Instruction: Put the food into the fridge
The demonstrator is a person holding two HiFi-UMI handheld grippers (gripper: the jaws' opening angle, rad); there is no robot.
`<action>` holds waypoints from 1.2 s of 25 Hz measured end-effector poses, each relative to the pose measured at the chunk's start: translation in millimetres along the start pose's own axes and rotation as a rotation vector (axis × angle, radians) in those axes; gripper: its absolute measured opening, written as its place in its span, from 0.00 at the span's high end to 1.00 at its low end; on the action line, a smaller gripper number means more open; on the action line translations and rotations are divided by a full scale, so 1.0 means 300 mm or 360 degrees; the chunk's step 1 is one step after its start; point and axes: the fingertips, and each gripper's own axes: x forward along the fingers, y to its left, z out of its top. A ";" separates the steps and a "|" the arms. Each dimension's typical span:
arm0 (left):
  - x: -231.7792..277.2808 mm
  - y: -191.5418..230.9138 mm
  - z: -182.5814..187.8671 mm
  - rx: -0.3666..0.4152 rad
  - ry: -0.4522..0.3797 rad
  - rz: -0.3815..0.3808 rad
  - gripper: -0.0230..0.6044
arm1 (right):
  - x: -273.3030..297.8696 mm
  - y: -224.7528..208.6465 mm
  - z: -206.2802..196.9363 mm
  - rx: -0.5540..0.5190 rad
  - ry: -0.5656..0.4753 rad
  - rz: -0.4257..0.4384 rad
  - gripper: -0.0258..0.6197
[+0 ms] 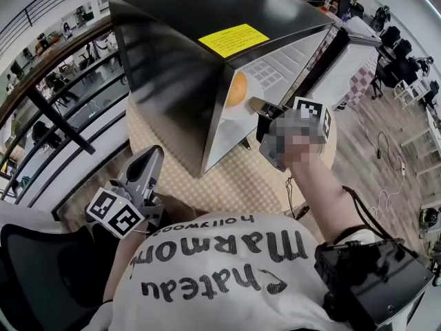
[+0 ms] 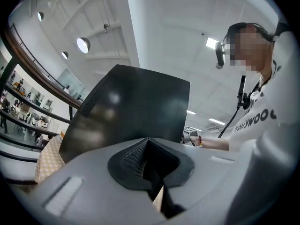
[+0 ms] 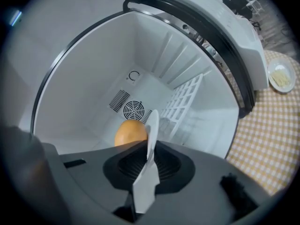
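Note:
A black mini fridge (image 1: 207, 40) stands on the checked table with its door (image 1: 358, 61) swung open to the right. My right gripper (image 1: 265, 107) reaches into the white interior and is shut on the rim of a white plate (image 3: 151, 139), which I see edge-on between the jaws. A round orange piece of food (image 3: 130, 132) lies on that plate, low in the fridge in front of the fan grille; it also shows at the fridge mouth (image 1: 237, 88). My left gripper (image 1: 153, 158) hangs low by the person's chest, shut and empty, pointing up at the fridge's dark side (image 2: 126, 111).
A white wire shelf (image 3: 185, 100) sits in the fridge, right of the food. Another small plate with pale food (image 3: 282, 76) rests on the checked cloth (image 1: 241, 185) beyond the door. A railing (image 1: 55, 116) runs along the left, and cables lie on the floor at right.

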 end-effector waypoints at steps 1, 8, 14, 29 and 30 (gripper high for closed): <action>0.000 0.006 -0.003 -0.0003 0.0001 0.0001 0.95 | 0.006 -0.001 0.004 -0.0029 -0.0001 -0.0010 0.90; -0.005 0.020 0.002 -0.0009 -0.0002 0.0022 0.95 | 0.027 -0.006 0.017 -0.0176 0.0014 -0.0065 0.88; 0.003 0.017 -0.009 -0.0005 -0.0005 0.0025 0.95 | 0.035 -0.016 0.024 -0.0349 0.0028 -0.0119 0.86; 0.002 0.047 0.017 -0.0015 0.0000 0.0019 0.95 | 0.093 0.013 0.020 -0.0689 0.0084 -0.0235 0.78; -0.002 0.051 0.009 -0.0016 -0.0002 0.0021 0.95 | 0.097 0.009 0.014 -0.0717 0.0091 -0.0239 0.78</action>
